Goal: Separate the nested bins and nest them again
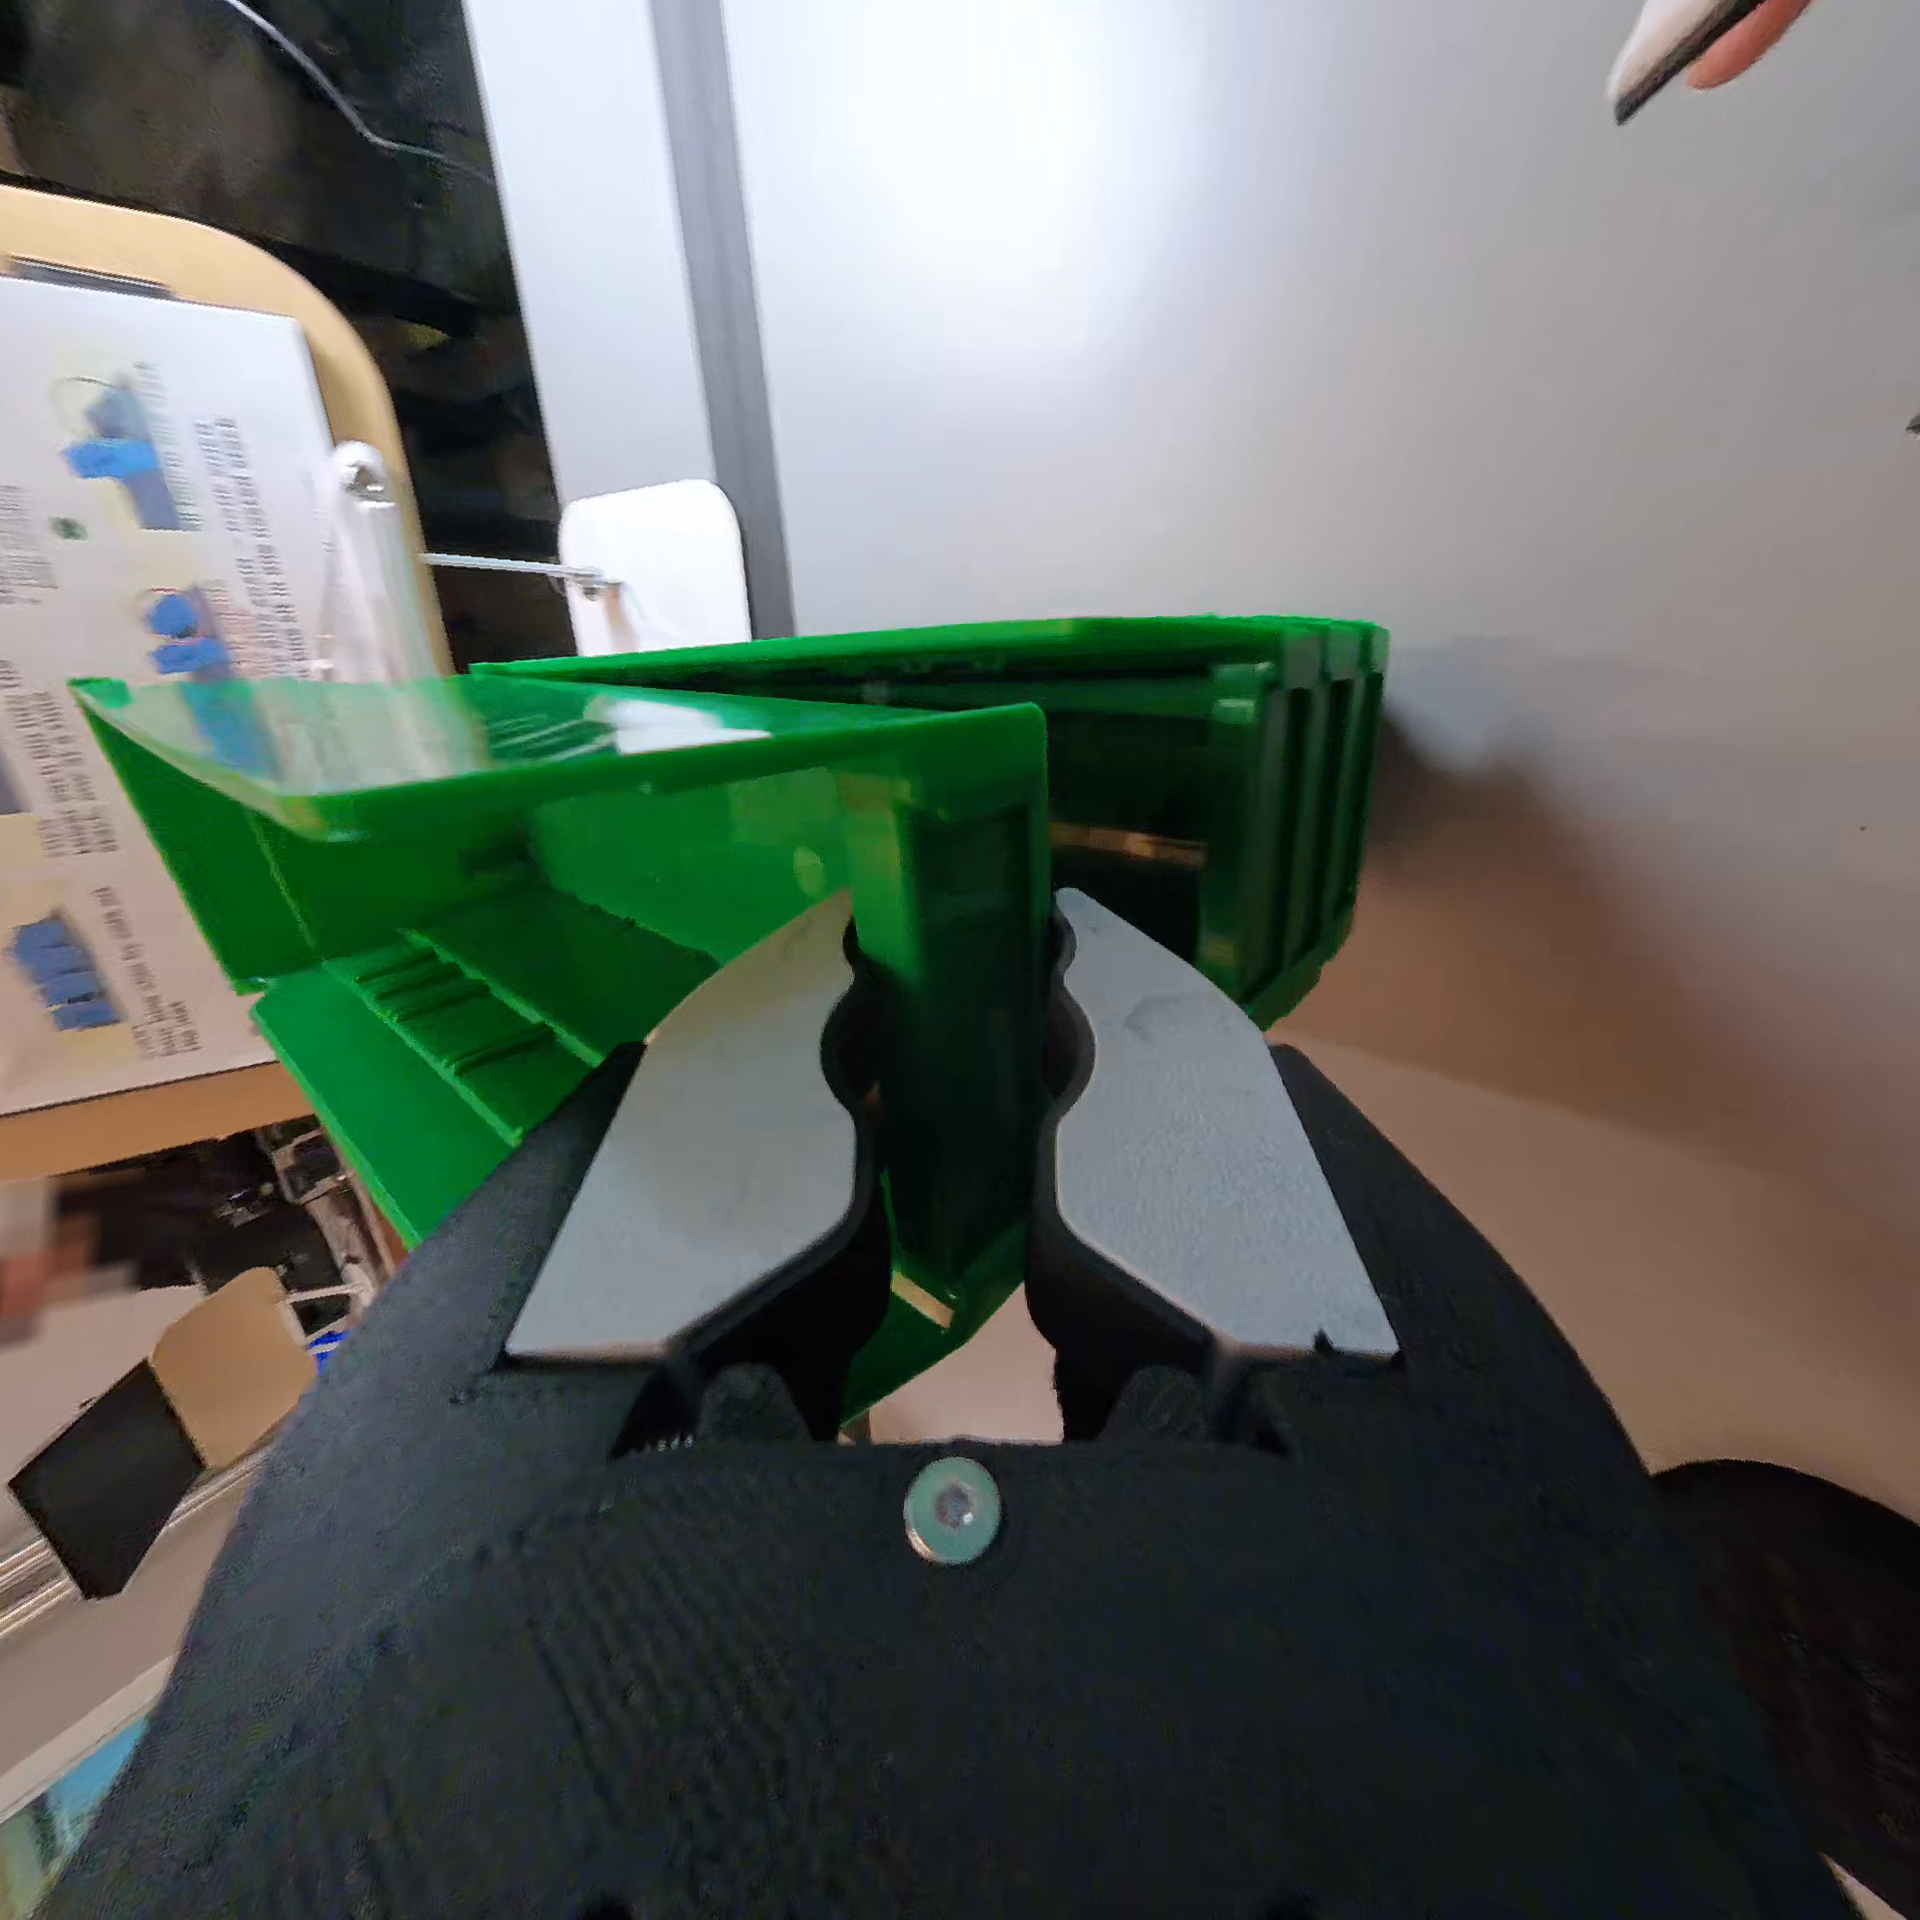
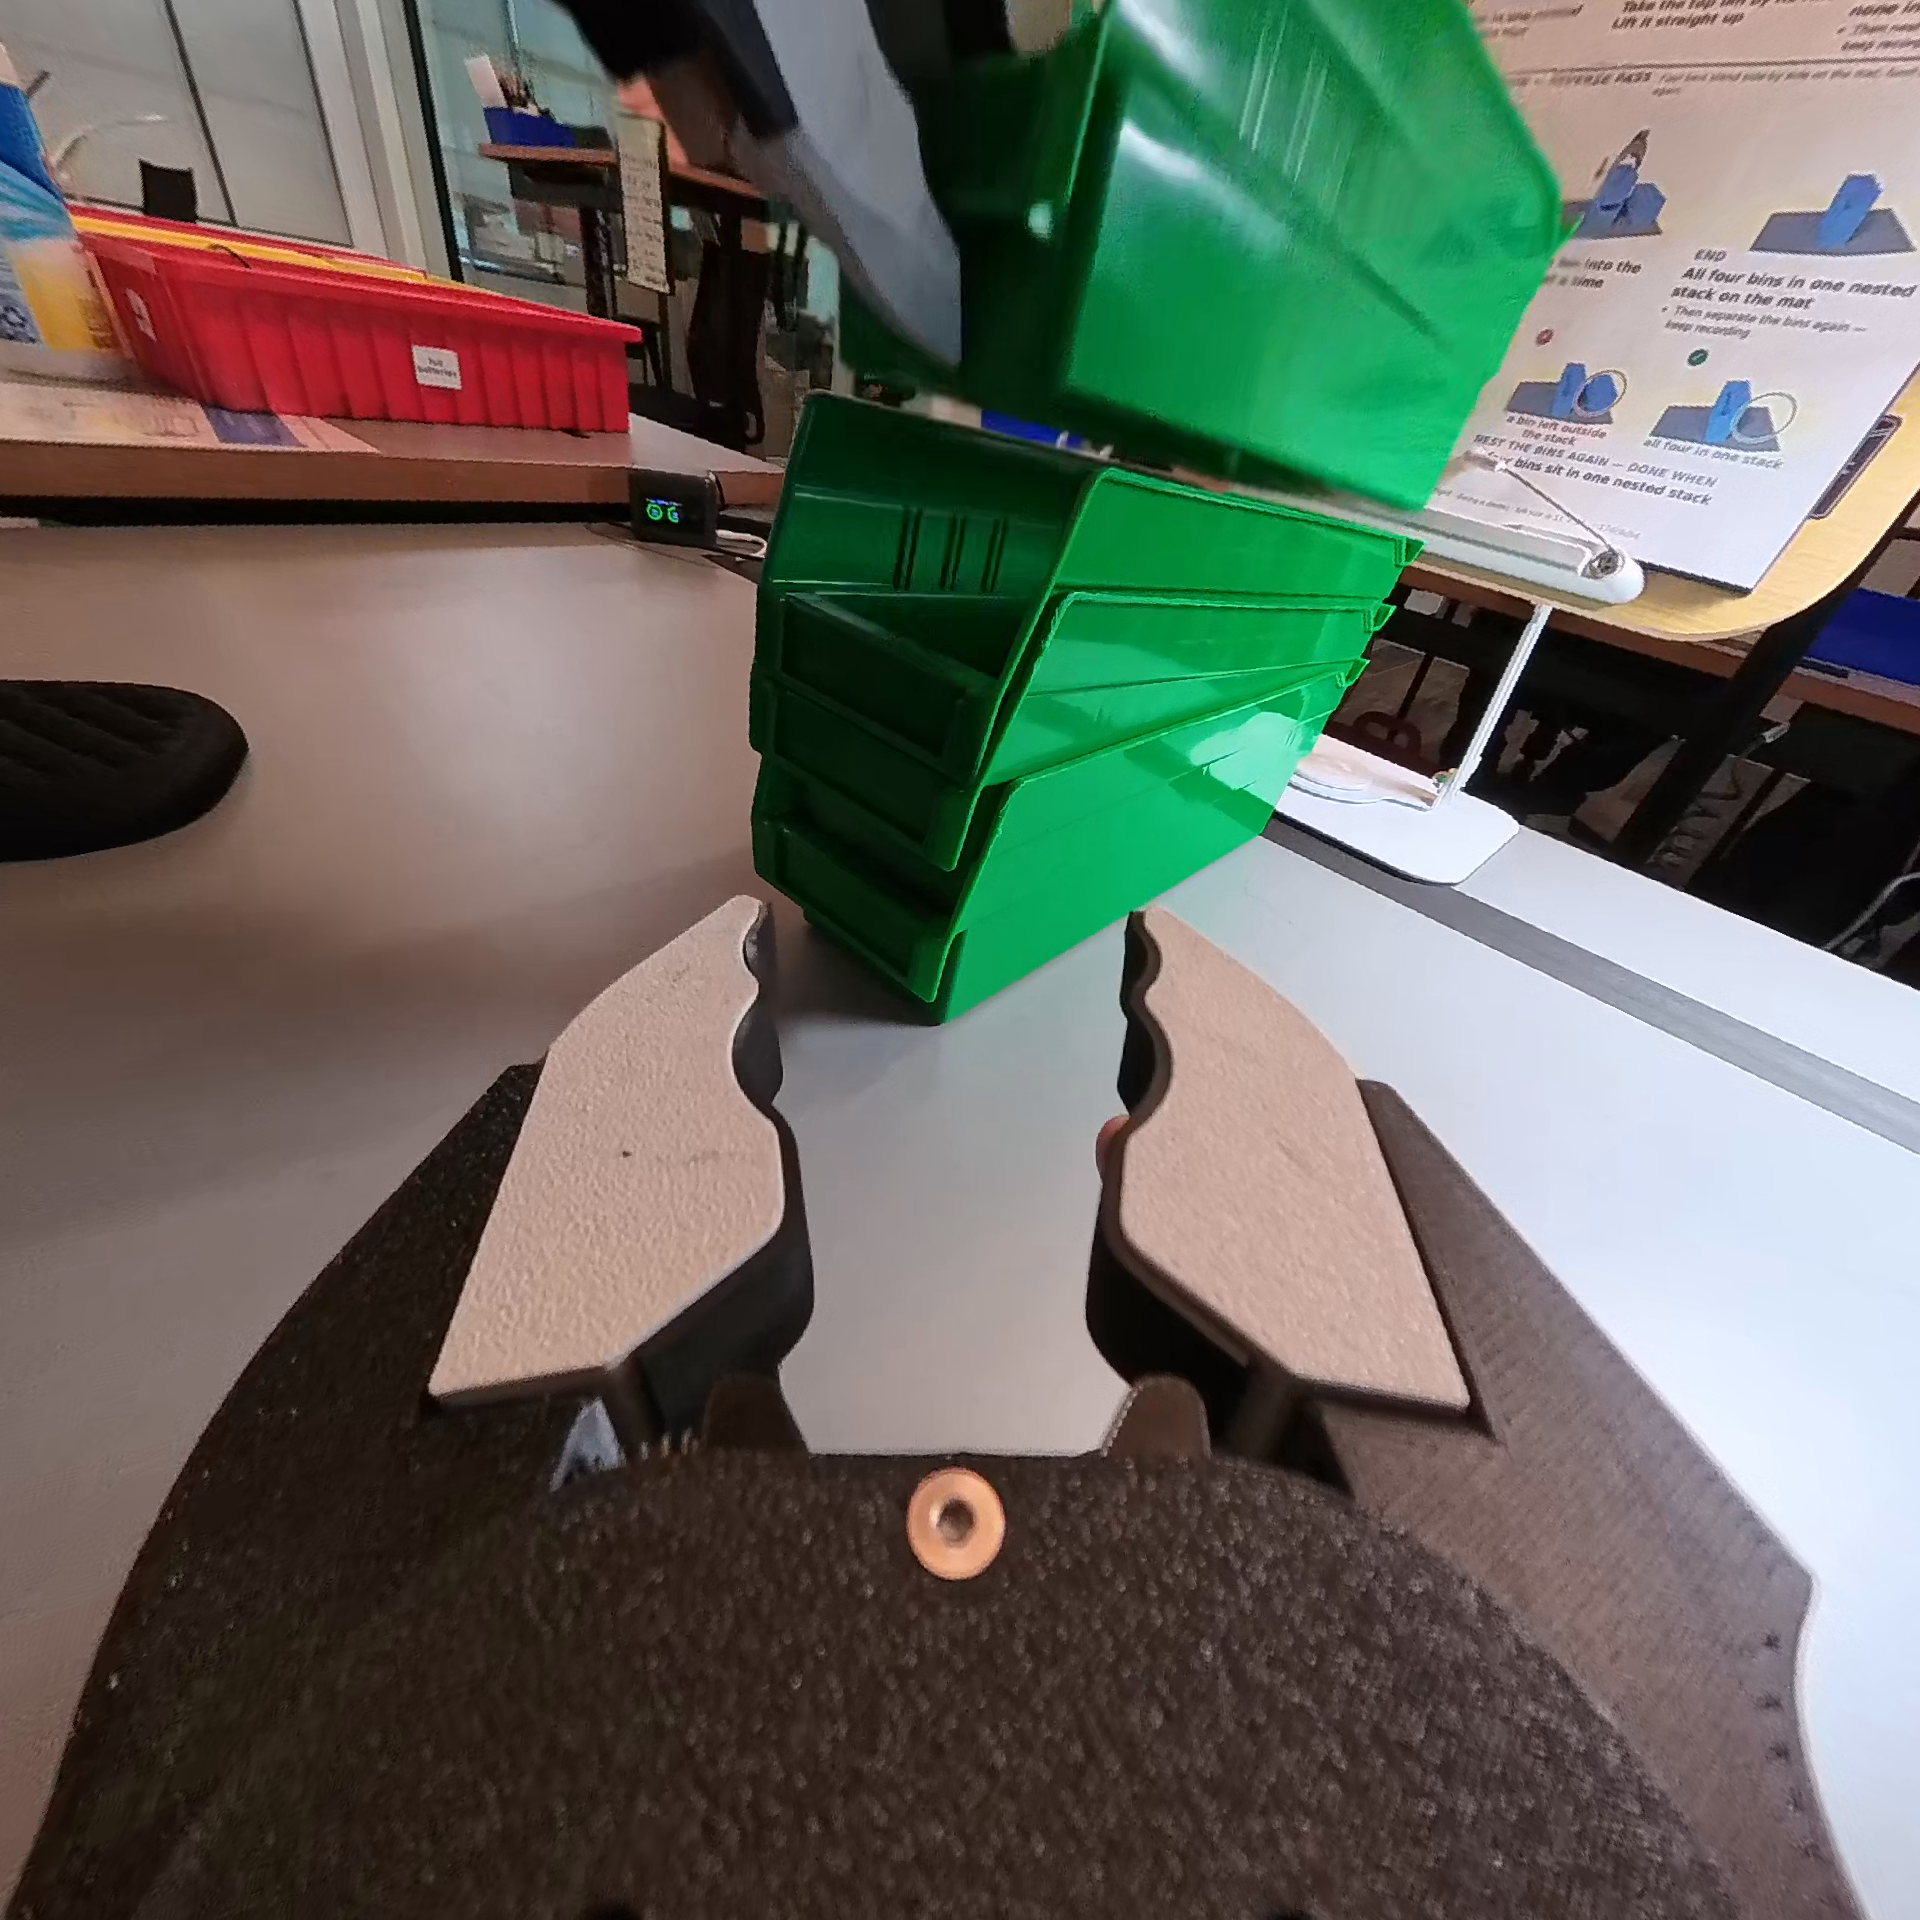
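My left claw (image 1: 951,935) is clamped on the end wall of a green bin (image 1: 582,862), one finger outside the wall and one inside. The bin fills the frame from nine o'clock to the centre, and its lower corner drops out of sight behind my fingers. From the right wrist view the same bin (image 2: 1278,218) hangs in the air at twelve to one o'clock, blurred, its top cut off by the frame edge; the left claw holding it is mostly hidden behind it.

Directly under it, the green stack (image 2: 1039,727) of nested bins stands on the grey table (image 2: 364,831). I count three rims there, tilted unevenly; anything deeper inside I cannot tell. In the left view that stack (image 1: 1288,790) shows only at two o'clock, half covered by the held bin.

My right claw (image 2: 945,966) is spread apart with nothing between the fingers, just short of the stack's base. At ten o'clock sits a red tray (image 2: 353,348), at two o'clock an instruction sheet (image 2: 1704,312).
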### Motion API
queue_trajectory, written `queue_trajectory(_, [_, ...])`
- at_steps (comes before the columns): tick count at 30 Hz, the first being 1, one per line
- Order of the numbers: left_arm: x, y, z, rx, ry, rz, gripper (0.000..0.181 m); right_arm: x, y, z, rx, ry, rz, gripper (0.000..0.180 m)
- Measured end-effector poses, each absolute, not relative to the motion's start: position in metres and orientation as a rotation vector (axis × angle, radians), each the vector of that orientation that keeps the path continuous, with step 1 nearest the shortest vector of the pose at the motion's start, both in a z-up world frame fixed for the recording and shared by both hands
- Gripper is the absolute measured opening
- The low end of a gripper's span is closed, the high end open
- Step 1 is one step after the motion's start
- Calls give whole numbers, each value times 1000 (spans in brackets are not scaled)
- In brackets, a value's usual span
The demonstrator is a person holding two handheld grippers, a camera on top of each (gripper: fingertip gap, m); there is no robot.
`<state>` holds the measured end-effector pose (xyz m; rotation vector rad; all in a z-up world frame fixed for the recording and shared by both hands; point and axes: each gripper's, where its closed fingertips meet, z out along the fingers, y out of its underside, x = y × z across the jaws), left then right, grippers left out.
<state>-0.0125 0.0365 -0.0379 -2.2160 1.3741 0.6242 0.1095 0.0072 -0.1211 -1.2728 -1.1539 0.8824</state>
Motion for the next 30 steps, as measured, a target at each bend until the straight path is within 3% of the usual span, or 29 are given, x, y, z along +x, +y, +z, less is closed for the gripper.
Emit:
queue_trajectory(1, [-13, 36, -29, -2206, 1361, 627, 29, 109, 7, -121, -1273, -1156, 880, 63])
queue_trajectory(9, [-64, 18, 8, -2212, 1213, 726, 29, 110, 7, -122, -1272, -1157, 873, 61])
queue_trajectory(21, [-121, -13, -152, -2296, 1237, 682, 30, 105, 11, -133, -1297, -1182, 845, 59])
queue_trajectory(30, [-120, -19, -208, -2236, 1348, 748, 30, 105, 13, -138, -1306, -1192, 823, 59])
